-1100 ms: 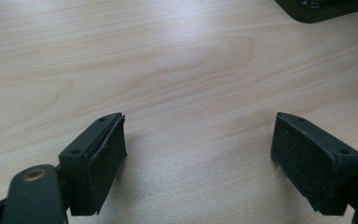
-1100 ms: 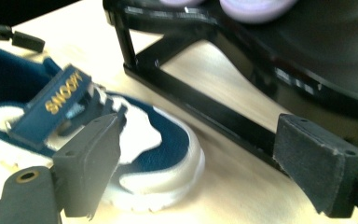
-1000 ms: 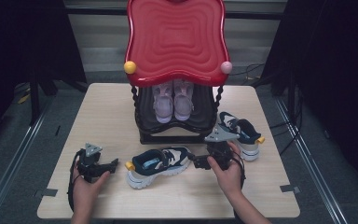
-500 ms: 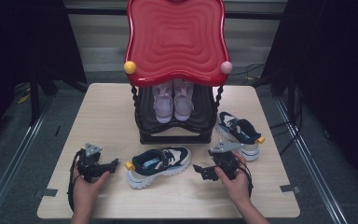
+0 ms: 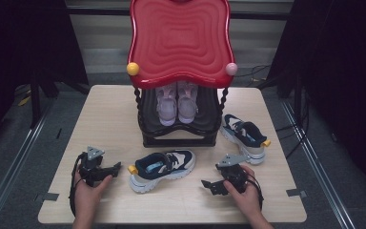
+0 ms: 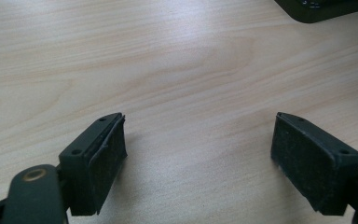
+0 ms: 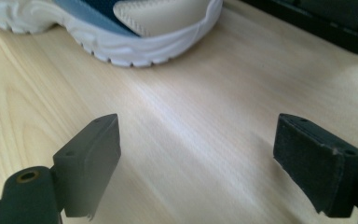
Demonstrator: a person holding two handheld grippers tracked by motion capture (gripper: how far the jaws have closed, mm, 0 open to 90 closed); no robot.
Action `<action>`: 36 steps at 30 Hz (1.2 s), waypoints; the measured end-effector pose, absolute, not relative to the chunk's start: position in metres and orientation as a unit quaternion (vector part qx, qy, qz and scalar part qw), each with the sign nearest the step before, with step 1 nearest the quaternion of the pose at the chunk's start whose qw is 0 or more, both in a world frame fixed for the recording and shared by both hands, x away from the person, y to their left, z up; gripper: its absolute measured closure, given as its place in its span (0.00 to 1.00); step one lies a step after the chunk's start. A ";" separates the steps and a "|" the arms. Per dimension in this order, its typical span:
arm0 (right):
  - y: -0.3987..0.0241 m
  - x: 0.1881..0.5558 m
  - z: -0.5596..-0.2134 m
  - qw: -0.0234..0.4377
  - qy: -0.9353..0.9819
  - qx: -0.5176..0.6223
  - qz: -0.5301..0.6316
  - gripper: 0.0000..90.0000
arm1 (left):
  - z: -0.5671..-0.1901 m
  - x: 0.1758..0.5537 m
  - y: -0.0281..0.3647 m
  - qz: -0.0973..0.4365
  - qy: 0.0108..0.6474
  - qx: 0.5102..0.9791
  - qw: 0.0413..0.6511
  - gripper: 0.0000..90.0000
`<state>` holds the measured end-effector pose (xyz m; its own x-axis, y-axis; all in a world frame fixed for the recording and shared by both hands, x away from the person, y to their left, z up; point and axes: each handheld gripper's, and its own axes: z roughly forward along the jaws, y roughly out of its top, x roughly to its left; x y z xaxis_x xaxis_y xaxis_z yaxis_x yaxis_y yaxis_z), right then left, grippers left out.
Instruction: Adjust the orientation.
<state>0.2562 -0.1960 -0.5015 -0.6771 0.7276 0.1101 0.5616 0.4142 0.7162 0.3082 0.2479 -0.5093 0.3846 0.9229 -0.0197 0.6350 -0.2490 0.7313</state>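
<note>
So the table [image 5: 105,119] is a big pale wooden top, and sitting at the back middle of it is a black shoe rack [image 5: 178,136] with a wavy red top [image 5: 180,40] that hides most of what's under it. You can make out a pair of pinkish sneakers [image 5: 177,102] on its shelf, but only the toes, the rest is tucked under the red lid. One navy and white sneaker [image 5: 162,168] lies on the table just in front of the rack, heel with the yellow tab pointing at the left gripper [image 5: 116,168], and its mate, the second navy sneaker [image 5: 244,136], sits off to the right beside the rack. The right gripper [image 5: 205,183] hovers low near the toe of the front sneaker [image 7: 121,28]. Both tongs are spread wide apart with nothing between them, just bare wood. What could go wrong: the right one comes at the toe from a low, flat angle, so I'd guess the pads could just shove the sneaker along the smooth top instead of catching it, or nip only the soft upper so it flops and slips out. The left one is close to the heel, so the two could push it against each other. The rack is cut off in both gripper views, so clearance under that lid is hard to judge.
</note>
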 end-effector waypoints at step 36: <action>-0.200 0.248 -0.510 0.142 0.844 0.365 0.367 0.15 | -0.504 0.308 0.243 0.180 0.489 0.784 0.337 0.22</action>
<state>0.2478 -0.2000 -0.5102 -0.6935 0.7200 0.0275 0.5116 0.4652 0.7224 0.3082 0.2431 -0.5038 0.4572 0.8881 -0.0465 0.6449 -0.2951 0.7050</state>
